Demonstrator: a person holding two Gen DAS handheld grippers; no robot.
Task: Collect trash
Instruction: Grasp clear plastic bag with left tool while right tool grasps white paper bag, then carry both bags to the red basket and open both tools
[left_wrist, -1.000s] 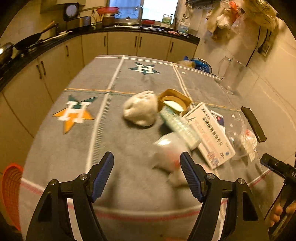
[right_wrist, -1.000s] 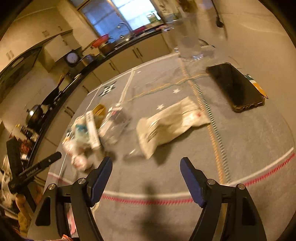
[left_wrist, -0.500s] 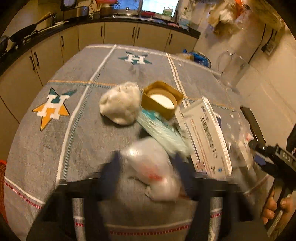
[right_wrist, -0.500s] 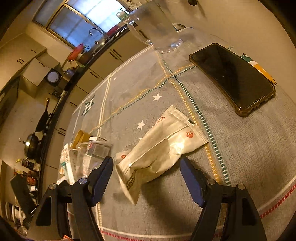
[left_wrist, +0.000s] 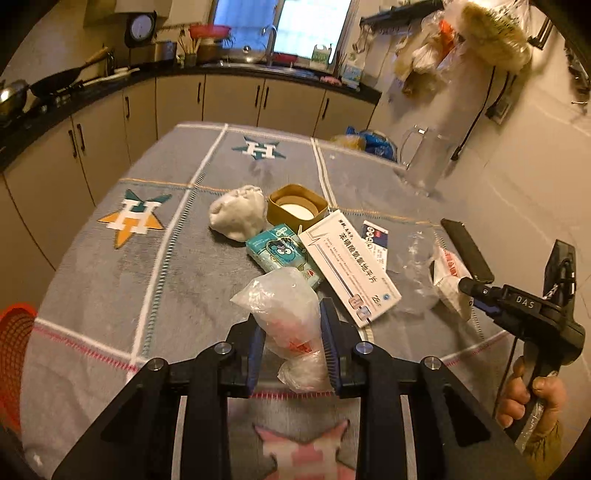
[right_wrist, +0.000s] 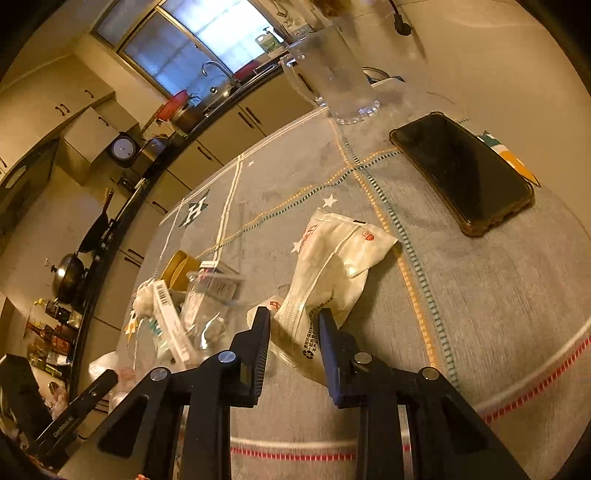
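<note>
My left gripper (left_wrist: 290, 325) is shut on a crumpled clear plastic bag (left_wrist: 284, 302) at the near edge of the table. Behind it lie a teal tissue pack (left_wrist: 279, 251), a white medicine box (left_wrist: 349, 266), a white crumpled wad (left_wrist: 238, 214) and a brown paper bowl (left_wrist: 297, 206). My right gripper (right_wrist: 293, 328) is shut on the near end of a white snack wrapper (right_wrist: 332, 266). It also shows at the right in the left wrist view (left_wrist: 480, 295). A clear plastic container (right_wrist: 207, 306) lies left of the wrapper.
A black phone (right_wrist: 461, 173) lies on the grey tablecloth (left_wrist: 177, 266) at the right. A clear pitcher (right_wrist: 332, 81) stands at the far right. An orange basket (left_wrist: 13, 354) sits below the table's left edge. Kitchen counters run behind.
Both grippers moved forward and closed. The left one closed on the plastic bag, the right one on the snack wrapper. Both were open a second ago.
</note>
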